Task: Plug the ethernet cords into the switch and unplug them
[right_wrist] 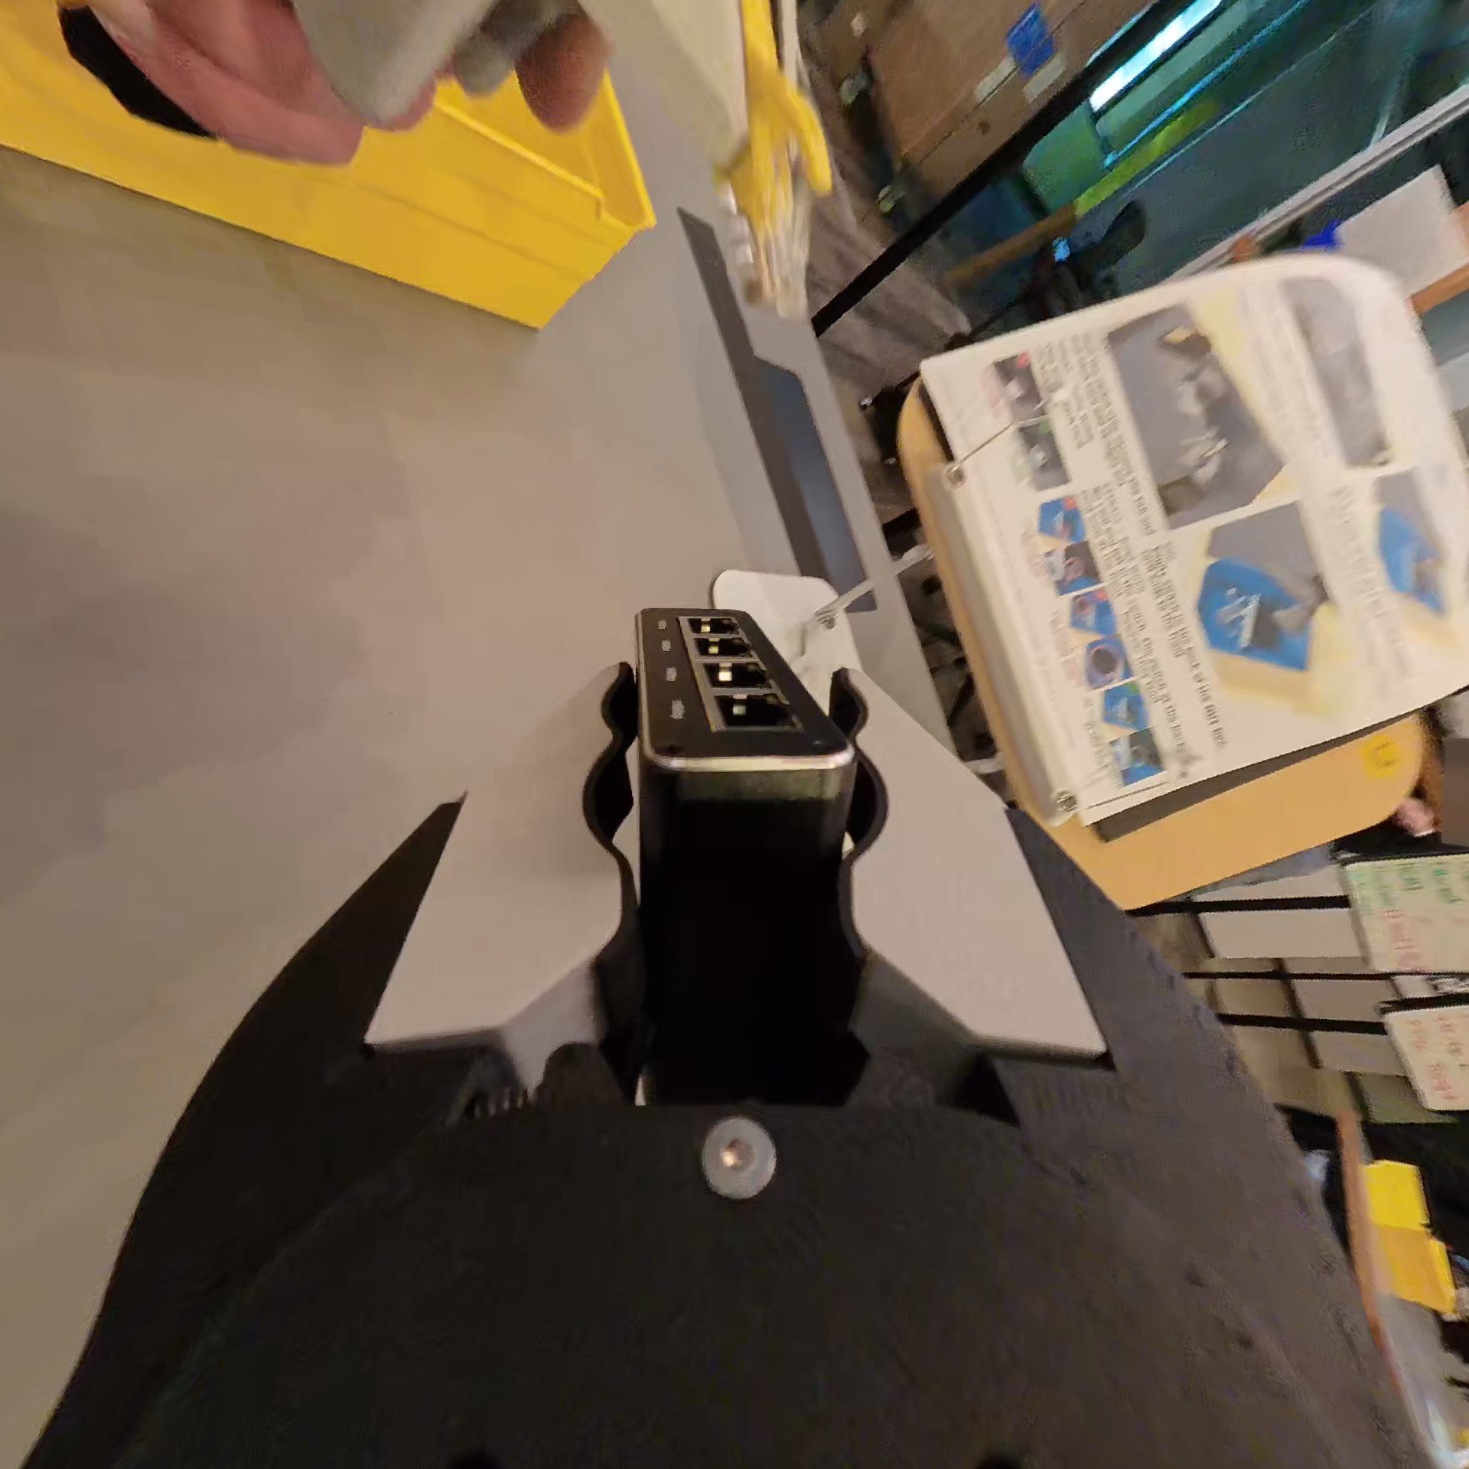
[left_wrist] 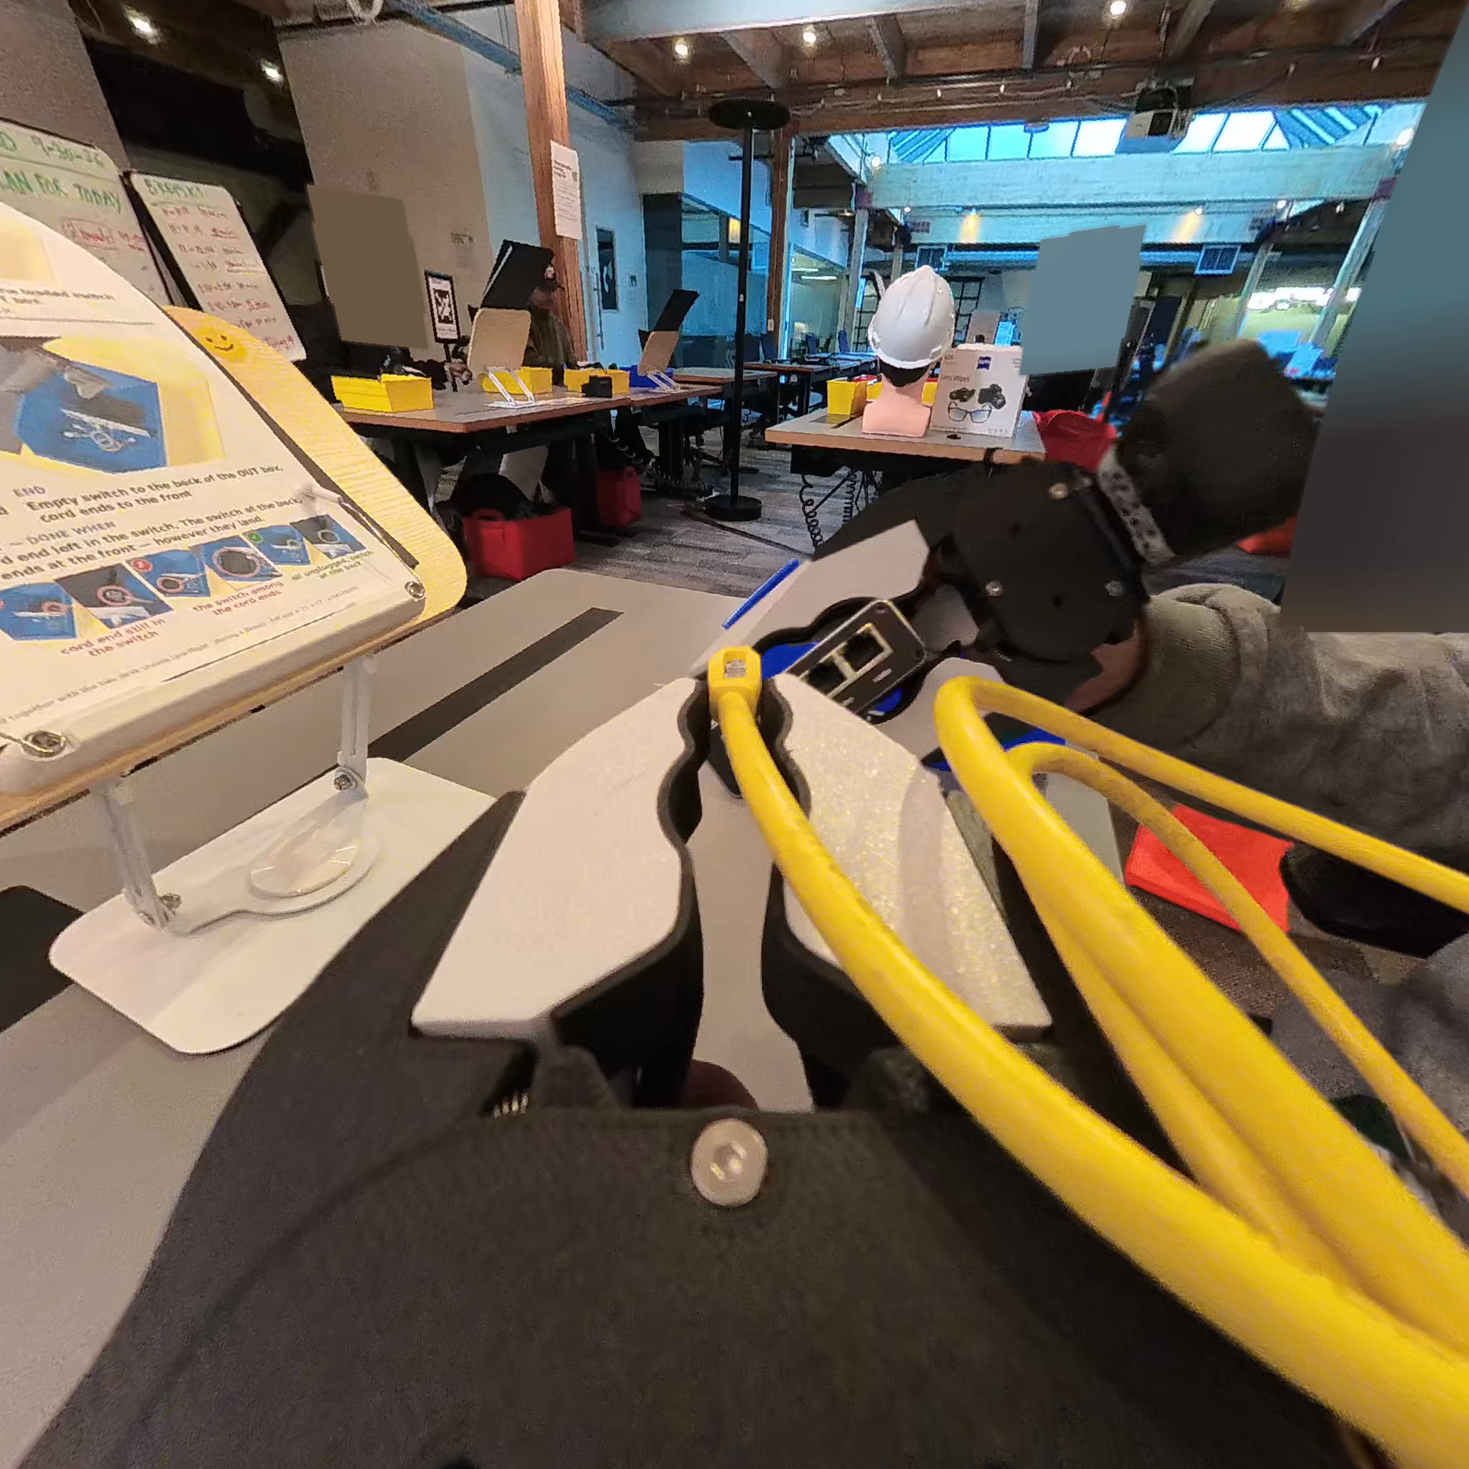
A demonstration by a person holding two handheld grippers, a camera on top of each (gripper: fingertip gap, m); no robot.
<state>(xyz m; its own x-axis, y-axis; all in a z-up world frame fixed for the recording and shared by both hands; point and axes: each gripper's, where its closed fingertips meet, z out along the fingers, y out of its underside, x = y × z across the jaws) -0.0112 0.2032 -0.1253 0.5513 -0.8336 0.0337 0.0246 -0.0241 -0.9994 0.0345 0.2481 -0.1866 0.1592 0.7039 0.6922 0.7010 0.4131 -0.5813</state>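
Left wrist view shows the left gripper (left_wrist: 735, 715) closed on a yellow ethernet cord (left_wrist: 835, 874) just behind its plug (left_wrist: 735, 664), which pokes out past the fingertips. The cord's slack loops away to the lower right. It looks light and springy, so the loops will likely tug the plug sideways; the stiff boot behind the plug seems the right place to pinch, as is done now. The clear plug and its latch tab are probably brittle and best left unsqueezed.

The switch (right_wrist: 743, 835), a small hard black box, is clamped lengthwise between the fingers of the right gripper (right_wrist: 735, 715), above the grey bench (right_wrist: 278, 556), its four ports (right_wrist: 735, 684) facing outward and all empty. Its smooth case may slip under pushing force. Plug and switch are near each other but not touching.
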